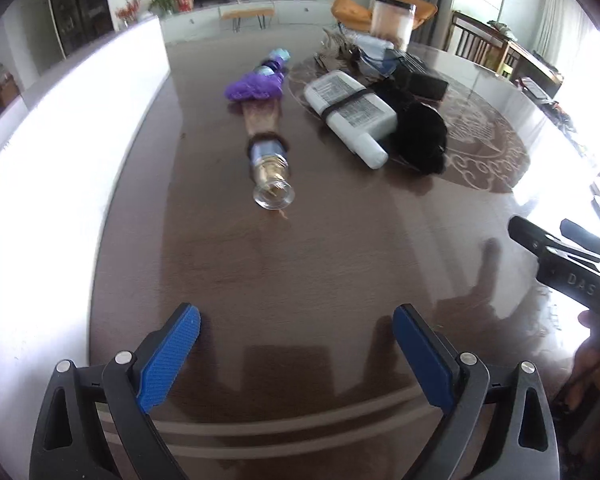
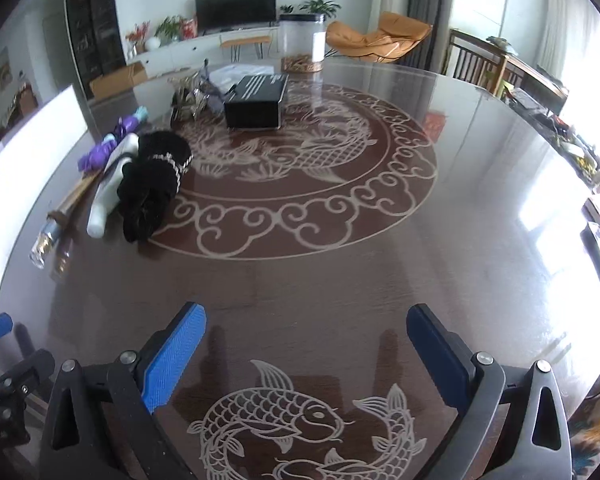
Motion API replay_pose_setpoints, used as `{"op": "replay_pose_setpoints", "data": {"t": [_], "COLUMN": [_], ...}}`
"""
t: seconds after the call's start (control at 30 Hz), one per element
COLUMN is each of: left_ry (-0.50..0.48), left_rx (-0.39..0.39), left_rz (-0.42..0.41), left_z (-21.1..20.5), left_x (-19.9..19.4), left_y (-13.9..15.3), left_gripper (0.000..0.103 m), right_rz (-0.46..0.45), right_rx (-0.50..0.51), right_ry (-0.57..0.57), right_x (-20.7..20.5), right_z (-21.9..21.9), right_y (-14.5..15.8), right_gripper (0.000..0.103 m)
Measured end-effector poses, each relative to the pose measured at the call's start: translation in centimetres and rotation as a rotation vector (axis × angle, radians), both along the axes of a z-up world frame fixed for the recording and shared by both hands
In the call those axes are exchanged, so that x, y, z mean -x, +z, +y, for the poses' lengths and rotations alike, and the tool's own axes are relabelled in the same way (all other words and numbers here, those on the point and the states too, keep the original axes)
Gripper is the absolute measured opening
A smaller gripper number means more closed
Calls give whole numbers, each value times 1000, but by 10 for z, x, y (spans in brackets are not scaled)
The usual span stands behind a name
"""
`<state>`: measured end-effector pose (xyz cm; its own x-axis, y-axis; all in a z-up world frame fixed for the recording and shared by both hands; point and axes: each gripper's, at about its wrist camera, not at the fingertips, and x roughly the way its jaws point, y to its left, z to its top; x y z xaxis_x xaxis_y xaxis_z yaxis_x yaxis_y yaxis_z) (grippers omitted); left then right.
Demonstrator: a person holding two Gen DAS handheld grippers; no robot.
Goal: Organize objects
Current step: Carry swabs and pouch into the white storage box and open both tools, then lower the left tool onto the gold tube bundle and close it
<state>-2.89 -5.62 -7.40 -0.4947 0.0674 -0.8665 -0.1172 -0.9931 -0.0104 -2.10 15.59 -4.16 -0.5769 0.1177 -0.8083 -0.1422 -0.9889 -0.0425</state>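
Observation:
My left gripper (image 1: 296,324) is open and empty, low over the dark wooden table (image 1: 320,248). Ahead of it lies a glass bottle (image 1: 270,164) on its side, with a purple cloth (image 1: 256,86) behind it. To the right lie a white banded pack (image 1: 350,110) and a black velvet pouch (image 1: 422,136). My right gripper (image 2: 306,326) is open and empty above the table's fish pattern. In the right wrist view the pouch (image 2: 152,184), white pack (image 2: 108,188), bottle (image 2: 48,236) and purple cloth (image 2: 100,154) lie far left, and a black box (image 2: 256,102) sits further back.
A clear plastic jar (image 1: 392,20) stands at the table's far side, also in the right wrist view (image 2: 302,42). Crinkled wrappers (image 2: 190,96) lie beside the black box. A white wall panel (image 1: 60,152) runs along the left edge. Chairs (image 2: 488,60) stand at the far right.

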Motion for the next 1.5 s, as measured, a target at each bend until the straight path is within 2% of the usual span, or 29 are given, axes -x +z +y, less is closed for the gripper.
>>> {"op": "replay_pose_setpoints", "data": {"t": [0.1, 0.13, 0.33, 0.4, 0.53, 0.6, 0.67, 0.7, 0.8, 0.87, 1.03, 1.1, 1.17, 1.27, 1.3, 1.33, 1.37, 1.4, 1.43, 1.5], "left_ry": [-4, -5, -6, -25, -77, -85, -72, -60, -7, 7, 58, 93, 127, 147, 147, 140, 121, 103, 84, 77], "left_rx": [16, 16, 11, 10, 7, 11, 8, -31, -99, -107, -27, 4, 17, 18, 20, 19, 20, 21, 23, 29], "left_rz": [10, 10, -1, -12, 17, -11, -54, -63, -36, -31, -26, -49, -72, -53, -38, -18, 12, 26, 34, 36], "left_z": [-2, -3, -4, -5, -6, -8, -10, -14, -26, -29, -28, -28, -28, -27, -26, -25, -23, -21, -19, -21], "left_x": [4, 4, 8, 4, -6, -10, -2, 4, 23, 38, 91, 108, 119, 124, 122, 119, 112, 108, 102, 92], "left_y": [-2, -3, -4, -3, -3, 0, 1, 4, 17, 21, 16, 9, 2, 3, 4, 6, 10, 12, 14, 16], "left_gripper": [100, 103, 103, 103, 103, 103, 103, 103, 103, 103, 103, 103, 103, 103, 101, 89, 66, 54, 30, 27], "right_rz": [-20, -27, -33, -34, -32, -30, -28, -28, -29, -29, -29, -28, -28, -28, -27, -27, -27, -26, -26, -27], "right_rx": [-6, -5, 29, 41, 40, 39, 39, 39, 39, 39, 39, 39, 40, 39, 39, 39, 39, 39, 39, 39], "right_ry": [9, 10, 1, -6, -8, -9, -10, -10, -10, -10, -10, -9, -9, -9, -9, -9, -9, -9, -9, -9], "right_x": [3, 3, 3, 4, 3, 3, 3, 3, 3, 3, 3, 3, 3, 3, 3, 3, 3, 3, 3, 3], "right_z": [-2, -2, 1, 4, 3, 2, 2, 2, 2, 2, 2, 2, 2, 2, 2, 2, 2, 2, 1, 1], "right_y": [-9, -10, -13, -14, -14, -14, -14, -14, -14, -14, -14, -14, -14, -14, -14, -14, -14, -14, -14, -14], "right_gripper": [101, 101, 101, 103, 103, 103, 103, 103, 103, 103, 103, 103, 103, 103, 103, 103, 103, 103, 103, 103]}}
